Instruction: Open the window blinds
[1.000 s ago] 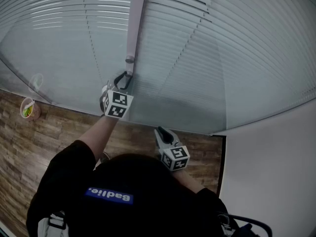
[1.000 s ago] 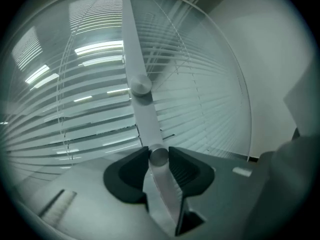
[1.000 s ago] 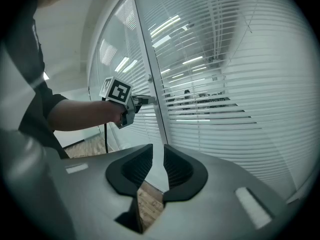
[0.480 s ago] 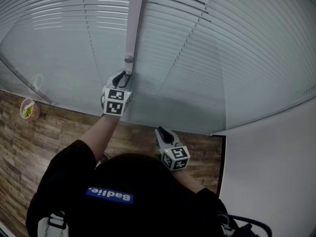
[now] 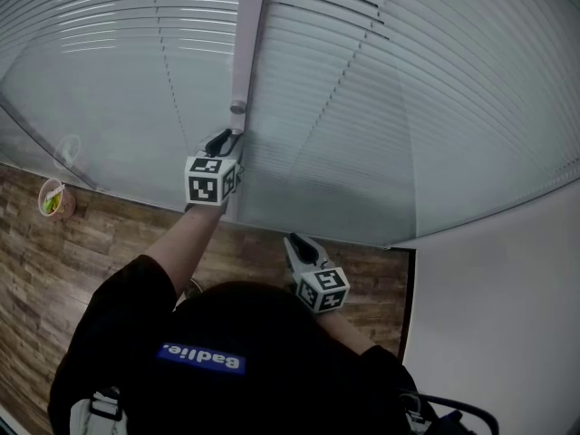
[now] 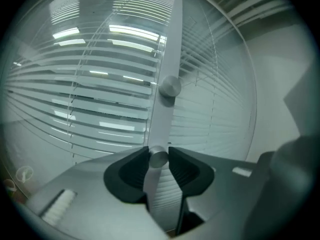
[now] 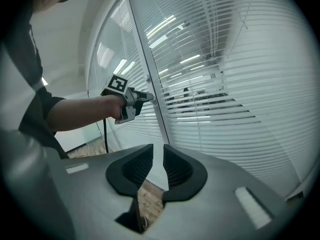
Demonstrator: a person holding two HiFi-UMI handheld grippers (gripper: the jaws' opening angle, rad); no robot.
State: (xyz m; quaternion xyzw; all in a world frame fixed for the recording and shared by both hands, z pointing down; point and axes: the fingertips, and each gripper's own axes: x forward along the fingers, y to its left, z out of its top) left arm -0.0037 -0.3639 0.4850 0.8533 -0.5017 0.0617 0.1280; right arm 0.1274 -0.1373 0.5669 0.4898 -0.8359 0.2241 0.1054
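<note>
Left gripper (image 5: pixel 227 139) newly rolled, blind knob (image 6: pixel 159 158) between jaws.

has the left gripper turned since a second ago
Yes: the left gripper rolled on the knob; the upright bar, once leaning left, now leans right.

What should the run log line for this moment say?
left gripper: shut on lower knob of frame strip | right gripper: open, empty, held back | blinds: lowered
</note>
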